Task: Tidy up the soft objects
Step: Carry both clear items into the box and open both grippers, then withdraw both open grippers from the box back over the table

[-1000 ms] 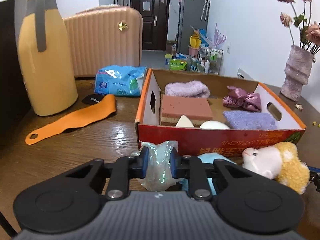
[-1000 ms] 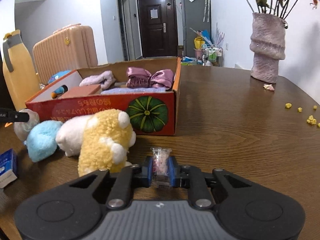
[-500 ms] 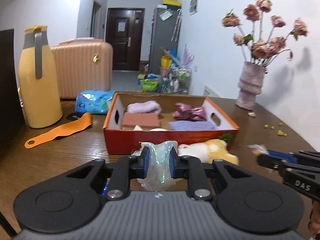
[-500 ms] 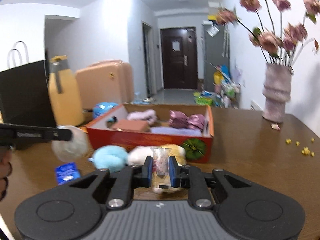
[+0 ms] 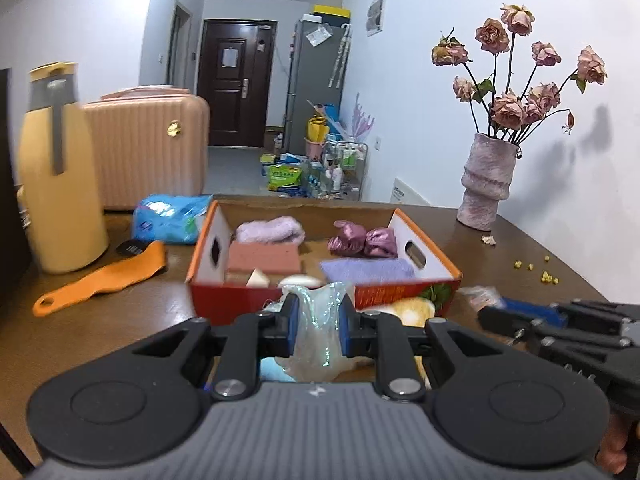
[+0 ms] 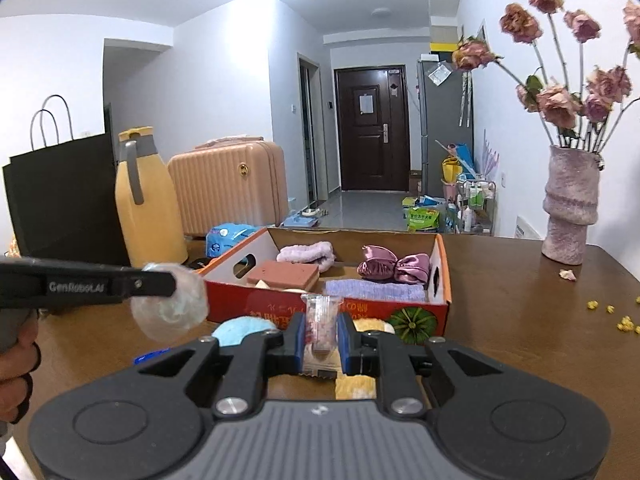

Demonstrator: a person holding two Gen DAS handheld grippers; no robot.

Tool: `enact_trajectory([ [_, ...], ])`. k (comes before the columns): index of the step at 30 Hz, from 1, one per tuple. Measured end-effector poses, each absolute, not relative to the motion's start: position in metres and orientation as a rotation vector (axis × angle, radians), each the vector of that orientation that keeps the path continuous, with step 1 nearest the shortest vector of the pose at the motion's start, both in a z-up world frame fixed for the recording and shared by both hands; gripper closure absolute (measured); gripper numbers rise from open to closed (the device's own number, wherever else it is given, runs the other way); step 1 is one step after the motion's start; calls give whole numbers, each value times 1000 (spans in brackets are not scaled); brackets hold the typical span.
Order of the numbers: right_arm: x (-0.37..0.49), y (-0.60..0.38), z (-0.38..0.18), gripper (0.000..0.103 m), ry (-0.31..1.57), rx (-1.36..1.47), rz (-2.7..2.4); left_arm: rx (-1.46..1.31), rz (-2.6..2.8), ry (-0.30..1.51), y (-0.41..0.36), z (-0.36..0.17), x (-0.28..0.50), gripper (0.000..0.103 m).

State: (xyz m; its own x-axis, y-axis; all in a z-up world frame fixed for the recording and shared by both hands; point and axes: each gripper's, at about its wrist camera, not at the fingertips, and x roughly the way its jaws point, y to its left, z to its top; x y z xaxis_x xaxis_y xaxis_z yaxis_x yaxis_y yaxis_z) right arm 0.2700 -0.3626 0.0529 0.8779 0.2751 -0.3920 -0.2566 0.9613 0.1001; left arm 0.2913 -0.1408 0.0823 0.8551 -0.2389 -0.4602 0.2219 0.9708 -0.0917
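Note:
My left gripper [image 5: 319, 328] is shut on a translucent iridescent soft pouch [image 5: 320, 340], held above the table in front of the red cardboard box [image 5: 404, 296]. It also shows in the right wrist view [image 6: 170, 306]. My right gripper [image 6: 319, 338] is shut on a small clear packet with pink contents [image 6: 319, 330], also in front of the box [image 6: 400, 314]. The box holds a lilac towel [image 5: 268, 230], a pink sponge block [image 5: 264, 258], a purple satin item [image 5: 362, 240] and a lavender cloth [image 5: 366, 268]. A plush toy [image 5: 412, 310] and a blue puff [image 6: 240, 330] lie before the box.
A yellow jug [image 5: 56, 184], an orange strap [image 5: 104, 280] and a blue packet [image 5: 172, 218] sit left of the box. A pink vase with dried roses [image 5: 486, 184] stands at the right. Yellow crumbs [image 5: 538, 272] dot the table. A black paper bag [image 6: 60, 196] stands far left.
Both grippers have risen and pulled back from the table with their items still held. The box and plush toy now lie lower and farther away.

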Motion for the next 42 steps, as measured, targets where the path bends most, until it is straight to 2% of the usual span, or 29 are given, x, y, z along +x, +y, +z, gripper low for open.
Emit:
enact_trajectory([
  [7, 378, -362, 58, 87, 487, 53, 291, -2, -257, 592, -169, 84, 422, 83],
  [13, 498, -353, 46, 85, 642, 84, 301, 5, -242, 745, -191, 62, 542, 80],
  [14, 515, -351, 41, 83, 675, 89, 307, 9, -240, 770, -194, 56, 560, 77],
  [15, 532, -349, 36, 81, 705, 106, 307, 4, -230, 796, -196, 51, 575, 64],
  [16, 547, -348, 30, 71, 727, 127, 299, -3, -219, 812, -196, 46, 586, 54],
  [17, 558, -347, 26, 63, 742, 141, 298, -2, -212, 813, -197, 42, 594, 54],
  [19, 568, -347, 20, 56, 743, 163, 291, 16, -198, 799, -196, 38, 599, 52],
  [23, 572, -345, 16, 56, 740, 154, 289, 17, -215, 780, -190, 38, 595, 46],
  [27, 563, -344, 20, 56, 732, 117, 270, 33, -203, 748, -183, 52, 582, 43],
  [30, 541, -350, 32, 55, 703, 98, 254, 39, -195, 704, -171, 67, 557, 37],
  [35, 484, -363, 51, 50, 643, 71, 240, 66, -197, 636, -148, 84, 482, 34],
  [39, 426, -373, 54, 48, 605, 70, 249, 57, -184, 578, -129, 86, 413, 27],
  [42, 384, -379, 52, 45, 561, 68, 264, 29, -139, 558, -120, 83, 369, 27],
])
